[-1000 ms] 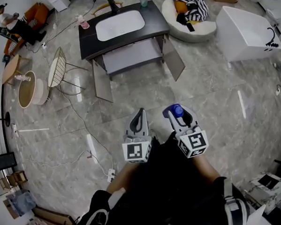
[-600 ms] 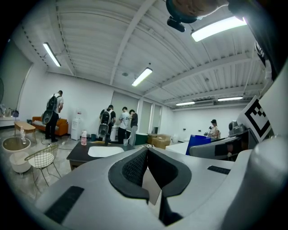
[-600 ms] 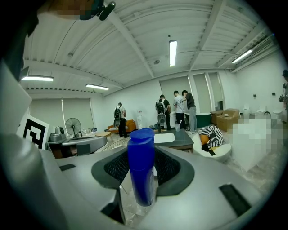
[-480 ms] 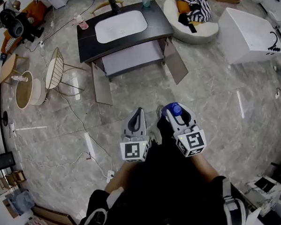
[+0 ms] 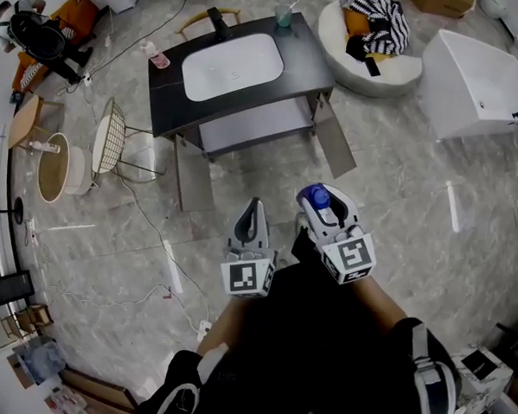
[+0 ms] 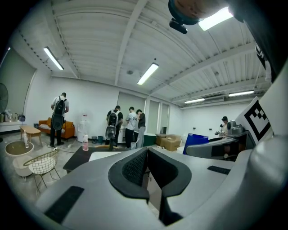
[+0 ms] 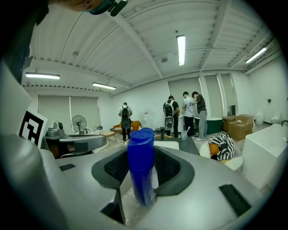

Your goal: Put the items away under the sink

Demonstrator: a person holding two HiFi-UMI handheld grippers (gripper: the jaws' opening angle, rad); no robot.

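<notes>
The sink stands with its cabinet doors swung open. Well short of the sink, both grippers are held side by side at the person's waist, pointing toward it. The left gripper has its jaws together on nothing, while the right gripper clamps an upright blue bottle.

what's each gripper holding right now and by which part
The right gripper holds a blue bottle upright, its jaws closed on the sides of the body below the cap. The left gripper holds nothing; its jaws are together.
</notes>
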